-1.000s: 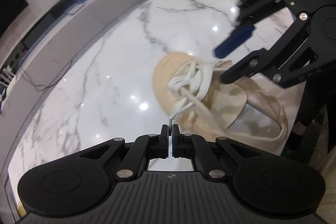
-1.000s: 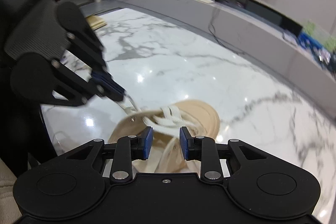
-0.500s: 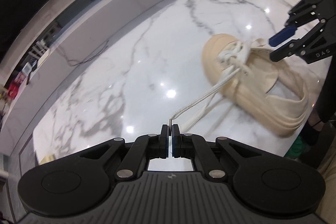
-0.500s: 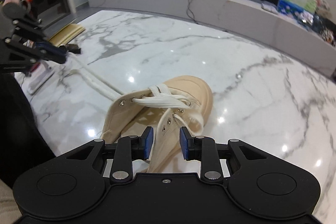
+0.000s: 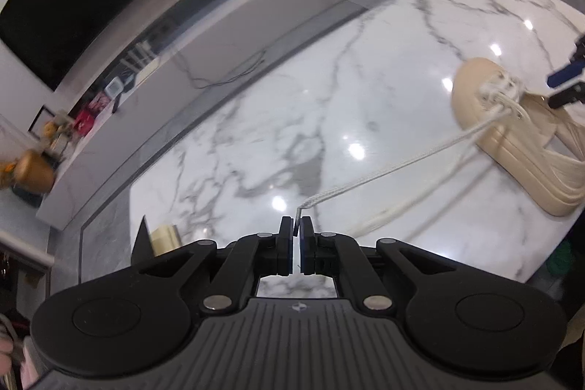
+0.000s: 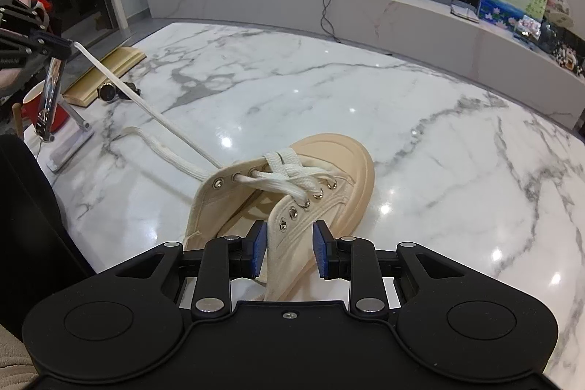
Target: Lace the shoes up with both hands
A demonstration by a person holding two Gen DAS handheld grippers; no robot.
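Note:
A beige canvas shoe (image 6: 340, 156) lies on the white marble table (image 6: 438, 119), toe pointing away, its white lace crossed through the front eyelets. My right gripper (image 6: 289, 247) is shut on the shoe's right eyelet flap, which fills the gap between the blue pads. My left gripper (image 5: 297, 225) is shut on the lace tip (image 5: 299, 212). It shows at the far left edge of the right wrist view (image 6: 55, 42). The lace (image 6: 146, 105) runs taut from the left gripper to the shoe (image 5: 519, 152). The other lace end (image 6: 164, 148) lies slack on the table.
Near the table's left edge stand a phone on a stand (image 6: 51, 105), a red cup (image 6: 33, 105), a watch (image 6: 108, 92) and a flat wooden board (image 6: 106, 72). A low marble console (image 6: 365, 6) with small items runs behind the table.
My left gripper has pulled away from the shoe, to the left and upward, drawing the lace out long and taut. The right gripper has stayed on the shoe.

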